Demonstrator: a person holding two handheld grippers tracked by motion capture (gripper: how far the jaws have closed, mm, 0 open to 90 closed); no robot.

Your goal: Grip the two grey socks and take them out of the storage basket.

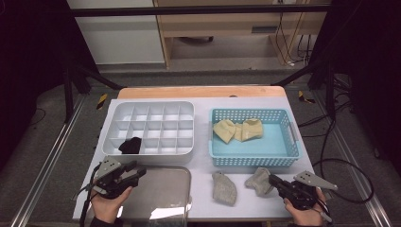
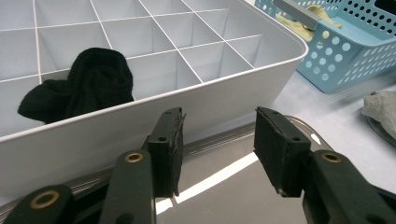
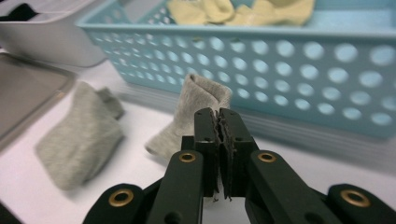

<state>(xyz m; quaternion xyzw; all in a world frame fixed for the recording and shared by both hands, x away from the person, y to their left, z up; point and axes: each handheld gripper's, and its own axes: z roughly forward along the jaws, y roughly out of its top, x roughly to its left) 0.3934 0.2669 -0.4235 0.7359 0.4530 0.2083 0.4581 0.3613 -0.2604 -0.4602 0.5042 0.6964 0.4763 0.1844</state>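
Note:
My right gripper rests low on the table's front right, shut on the edge of a grey sock that stands up in a fold at its tips. A second grey sock lies flat to the left of it. Two pale yellow socks lie in the blue basket. A black sock sits in a front compartment of the white divided organiser. My left gripper hovers open and holds nothing, just before the organiser's front wall.
A flat shiny lid or tray lies at the table's front edge under the left gripper. Cables trail from both grippers. Dark frame legs and floor surround the white table top.

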